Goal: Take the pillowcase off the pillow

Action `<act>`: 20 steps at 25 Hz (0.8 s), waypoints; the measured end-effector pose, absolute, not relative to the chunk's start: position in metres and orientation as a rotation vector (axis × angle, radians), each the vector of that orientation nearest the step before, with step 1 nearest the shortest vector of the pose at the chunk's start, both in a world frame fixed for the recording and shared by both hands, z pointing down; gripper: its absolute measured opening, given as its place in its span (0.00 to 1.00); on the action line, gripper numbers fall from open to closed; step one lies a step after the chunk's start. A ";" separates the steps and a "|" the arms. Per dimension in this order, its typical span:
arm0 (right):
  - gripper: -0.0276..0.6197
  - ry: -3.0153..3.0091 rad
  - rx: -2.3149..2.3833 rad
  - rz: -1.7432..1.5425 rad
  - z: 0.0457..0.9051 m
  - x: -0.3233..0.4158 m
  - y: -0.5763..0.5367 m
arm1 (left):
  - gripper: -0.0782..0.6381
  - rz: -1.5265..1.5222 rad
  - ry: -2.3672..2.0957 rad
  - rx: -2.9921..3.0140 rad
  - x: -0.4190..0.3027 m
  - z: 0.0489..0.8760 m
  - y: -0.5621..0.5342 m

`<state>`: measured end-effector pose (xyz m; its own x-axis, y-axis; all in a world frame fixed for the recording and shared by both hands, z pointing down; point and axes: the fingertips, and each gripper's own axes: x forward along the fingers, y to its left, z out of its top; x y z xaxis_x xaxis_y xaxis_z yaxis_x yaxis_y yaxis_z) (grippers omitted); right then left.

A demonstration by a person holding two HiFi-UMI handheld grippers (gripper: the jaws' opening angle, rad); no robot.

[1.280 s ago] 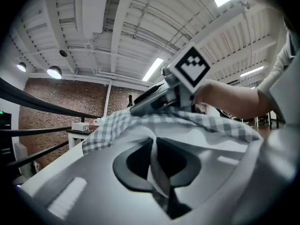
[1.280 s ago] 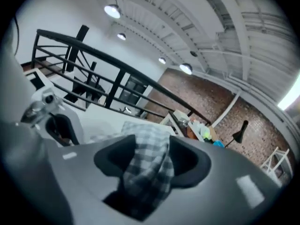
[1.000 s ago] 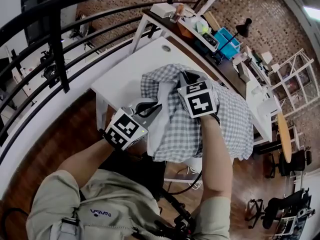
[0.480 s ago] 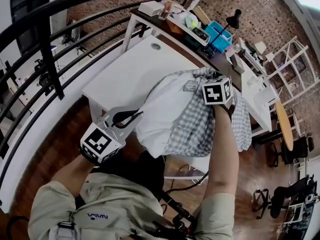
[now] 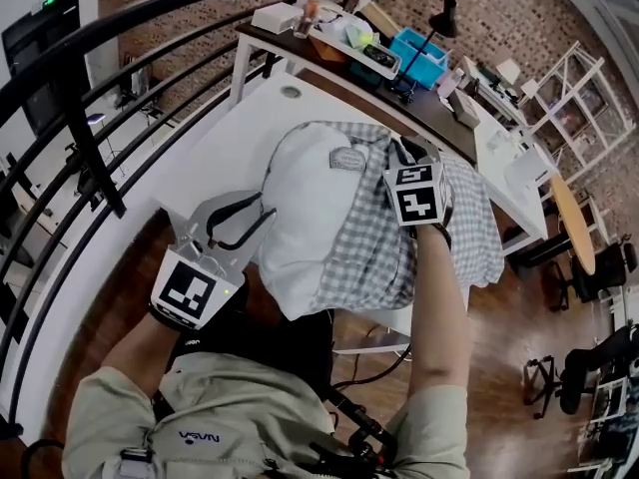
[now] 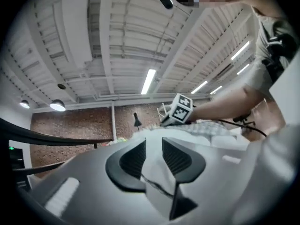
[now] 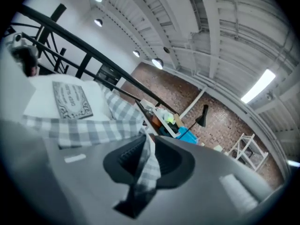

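A white pillow point(image 5: 305, 208) with a printed label point(image 5: 349, 158) lies on the white table point(image 5: 235, 133), its near half bare. The grey-and-white checked pillowcase point(image 5: 394, 252) is bunched over its right side and hangs off the table's front. My left gripper point(image 5: 250, 226) is at the pillow's left edge. Its jaws point(image 6: 153, 156) are opening, with white pillow fabric loose in the gap. My right gripper point(image 5: 404, 153) is at the far right of the pillow. Its jaws point(image 7: 147, 156) are opening too, and a fold of checked pillowcase point(image 7: 146, 165) stands between the pads.
A black railing point(image 5: 90, 118) curves round the left side. Behind the table is a dark desk with a white tray point(image 5: 349, 38), a blue bin point(image 5: 419, 56) and a black lamp point(image 5: 444, 13). White shelves point(image 5: 579, 78) stand at the right, above the wooden floor.
The pillow has come further out of the checked case and now lies flatter on the table. The left gripper drew back to the lower left. Both grippers' jaws have parted.
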<state>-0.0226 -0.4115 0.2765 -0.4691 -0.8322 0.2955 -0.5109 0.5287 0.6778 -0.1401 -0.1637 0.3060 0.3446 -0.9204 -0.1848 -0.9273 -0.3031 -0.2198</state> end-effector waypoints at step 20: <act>0.32 -2.580 0.726 -0.449 0.248 -0.076 -0.347 | 0.17 -0.518 1.576 -2.380 -0.087 0.332 -0.252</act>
<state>-0.0758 -0.3475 0.2479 -0.7750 -0.5528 0.3061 -0.4170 0.8114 0.4095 -0.0868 -0.2518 0.3319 0.3557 -0.9209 0.1595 -0.8359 -0.3898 -0.3865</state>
